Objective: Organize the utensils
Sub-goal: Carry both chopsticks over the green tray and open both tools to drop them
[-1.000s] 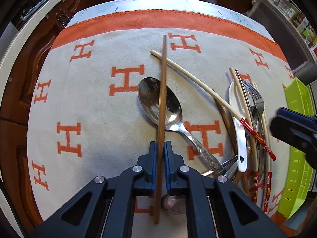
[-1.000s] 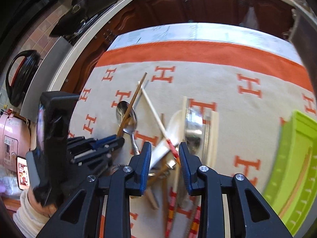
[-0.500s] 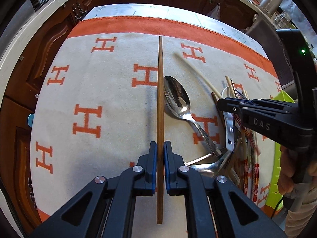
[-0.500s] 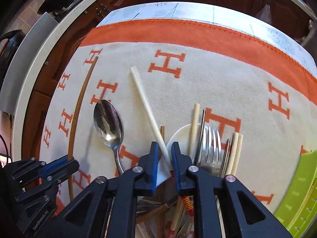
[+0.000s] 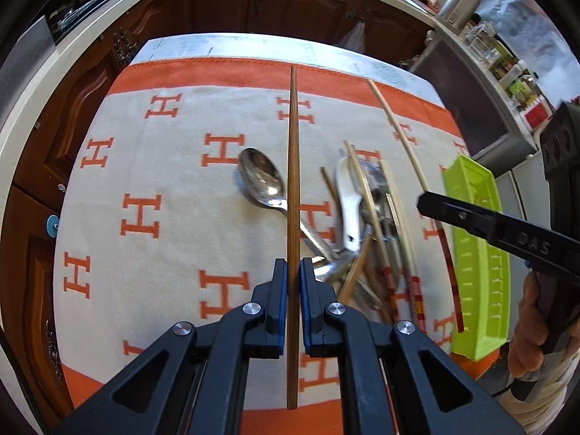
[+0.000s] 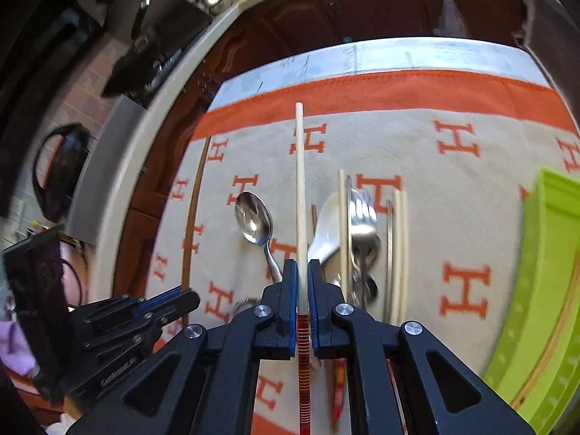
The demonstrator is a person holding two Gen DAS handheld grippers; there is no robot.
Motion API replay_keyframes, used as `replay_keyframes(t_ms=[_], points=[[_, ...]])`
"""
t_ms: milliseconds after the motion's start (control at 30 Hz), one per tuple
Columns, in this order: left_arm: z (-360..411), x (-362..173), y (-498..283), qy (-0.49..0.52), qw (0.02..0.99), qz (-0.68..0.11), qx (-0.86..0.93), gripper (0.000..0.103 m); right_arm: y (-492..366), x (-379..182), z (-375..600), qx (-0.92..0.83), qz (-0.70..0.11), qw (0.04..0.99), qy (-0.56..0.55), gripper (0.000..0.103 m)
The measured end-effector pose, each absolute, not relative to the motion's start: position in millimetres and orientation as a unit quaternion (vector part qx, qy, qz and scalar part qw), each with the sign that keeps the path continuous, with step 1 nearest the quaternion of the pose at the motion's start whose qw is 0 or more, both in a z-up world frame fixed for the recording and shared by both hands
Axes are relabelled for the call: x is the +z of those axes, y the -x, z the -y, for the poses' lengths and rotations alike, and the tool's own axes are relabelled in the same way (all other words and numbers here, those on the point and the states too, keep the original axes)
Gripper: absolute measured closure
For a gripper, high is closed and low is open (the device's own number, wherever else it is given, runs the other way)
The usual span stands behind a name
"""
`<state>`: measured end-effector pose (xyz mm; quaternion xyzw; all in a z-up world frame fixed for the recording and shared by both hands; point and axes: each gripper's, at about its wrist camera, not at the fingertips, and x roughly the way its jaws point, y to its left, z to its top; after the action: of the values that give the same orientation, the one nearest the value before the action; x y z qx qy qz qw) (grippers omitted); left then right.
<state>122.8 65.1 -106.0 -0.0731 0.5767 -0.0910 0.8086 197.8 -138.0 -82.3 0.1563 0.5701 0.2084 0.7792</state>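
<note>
Currently both claws are loaded. Left claw is pinched tight on a dark brown wooden chopstick, gripped well down its length with a short tail sticking back past the pads; the stick is off the cloth and points away over the bench. Right claw is closing on a pale cream chopstick with a red-and-yellow banded handle, pads already on it just above the banding, long tip out front.

Rest of the pile sits on the beige cloth with orange H marks: a polished steel spoon, a white ceramic soup spoon, a steel fork, and more pale chopsticks, overlapping. Lime green plastic tray stands at the right edge of the bench, well apart from the left stick.

Handling, my read: chopsticks are light, stiff and thin, so they pivot easily in a two-pad grip. Hold nearer mid-length for less swing. Lacquered banding likely slicker than bare wood. Steel pieces are heavier and smooth: take them at the handle neck. Ceramic spoon is brittle; set it down, don't drop it.
</note>
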Motion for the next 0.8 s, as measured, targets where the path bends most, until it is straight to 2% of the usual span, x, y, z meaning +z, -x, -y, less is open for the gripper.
replay_keyframes(t_ms=[267, 633, 667, 800], points=[[4, -86, -100, 0.052, 0.807, -0.57, -0.147, 0.099, -120, -53, 252, 0.139, -0.528, 0.806, -0.23, 0.097], [113, -87, -85, 0.002, 0.786, -0.585, -0.202, 0.099, -69, -88, 358, 0.005, -0.55, 0.799, -0.244, 0.097], [124, -89, -85, -0.001, 0.782, -0.589, -0.205, 0.099, -71, -92, 358, -0.001, -0.553, 0.797, -0.244, 0.096], [145, -95, -86, -0.008, 0.774, -0.598, -0.21, 0.098, -57, -96, 374, -0.009, -0.545, 0.794, -0.269, 0.08]])
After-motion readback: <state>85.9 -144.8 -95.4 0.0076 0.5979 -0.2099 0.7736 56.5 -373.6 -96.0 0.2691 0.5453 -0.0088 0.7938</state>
